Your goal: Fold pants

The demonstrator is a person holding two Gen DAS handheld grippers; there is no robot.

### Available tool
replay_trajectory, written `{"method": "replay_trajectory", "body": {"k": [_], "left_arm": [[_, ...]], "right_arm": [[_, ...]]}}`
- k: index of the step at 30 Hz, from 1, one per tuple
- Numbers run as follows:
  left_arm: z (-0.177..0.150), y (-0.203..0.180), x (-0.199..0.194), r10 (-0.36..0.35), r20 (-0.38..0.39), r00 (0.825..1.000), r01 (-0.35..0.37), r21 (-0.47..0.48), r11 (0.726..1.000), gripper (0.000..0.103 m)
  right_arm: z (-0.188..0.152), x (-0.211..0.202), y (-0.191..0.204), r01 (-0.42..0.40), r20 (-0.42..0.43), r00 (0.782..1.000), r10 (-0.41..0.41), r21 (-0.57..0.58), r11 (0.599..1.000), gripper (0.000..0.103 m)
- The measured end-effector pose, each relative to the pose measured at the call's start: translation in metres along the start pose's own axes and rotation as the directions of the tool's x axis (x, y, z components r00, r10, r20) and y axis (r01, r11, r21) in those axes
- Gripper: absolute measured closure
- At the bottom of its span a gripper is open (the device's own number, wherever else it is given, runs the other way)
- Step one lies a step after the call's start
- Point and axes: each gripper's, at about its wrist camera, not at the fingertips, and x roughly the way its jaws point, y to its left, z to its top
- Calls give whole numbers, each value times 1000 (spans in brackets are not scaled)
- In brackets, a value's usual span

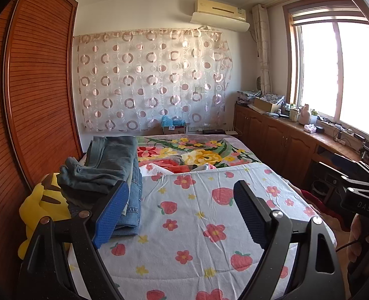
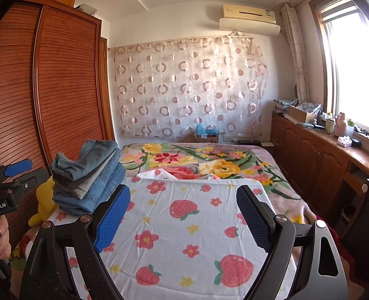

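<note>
A stack of folded pants (image 1: 114, 172) lies on the left side of the bed, blue jeans below and grey-blue pants on top; it also shows in the right wrist view (image 2: 89, 177). My left gripper (image 1: 182, 190) is open and empty above the strawberry-print sheet (image 1: 197, 215), its left finger beside the stack. My right gripper (image 2: 183, 195) is open and empty above the same sheet (image 2: 184, 225), right of the stack. The right gripper's body shows at the right edge of the left view (image 1: 362, 192); the left one shows at the left edge of the right view (image 2: 7, 185).
A yellow plush toy (image 1: 44, 205) sits left of the stack against the wooden wardrobe (image 1: 34, 87). A floral blanket (image 1: 197, 152) covers the far bed. Wooden cabinets (image 1: 284, 137) with clutter run under the window on the right.
</note>
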Motion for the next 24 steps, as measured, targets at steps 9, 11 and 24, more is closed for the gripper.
{"method": "replay_trajectory", "body": {"k": [9,11,24], "left_arm": [[-1,1,0,-2,-1,1000,2,-1,1000,17],[0,1,0,-1,0,1000,1,-2,1000,17],[-1,3,0,1,2,1000,-1,-1,1000,17]], "right_arm": [[-1,0,-1,0,1,1000,0,-2,1000,15],[-1,0,-1,1,2,1000,-1,-3,1000,15],[-3,-1,-2,1,5,1000,-1,-2,1000,15]]}}
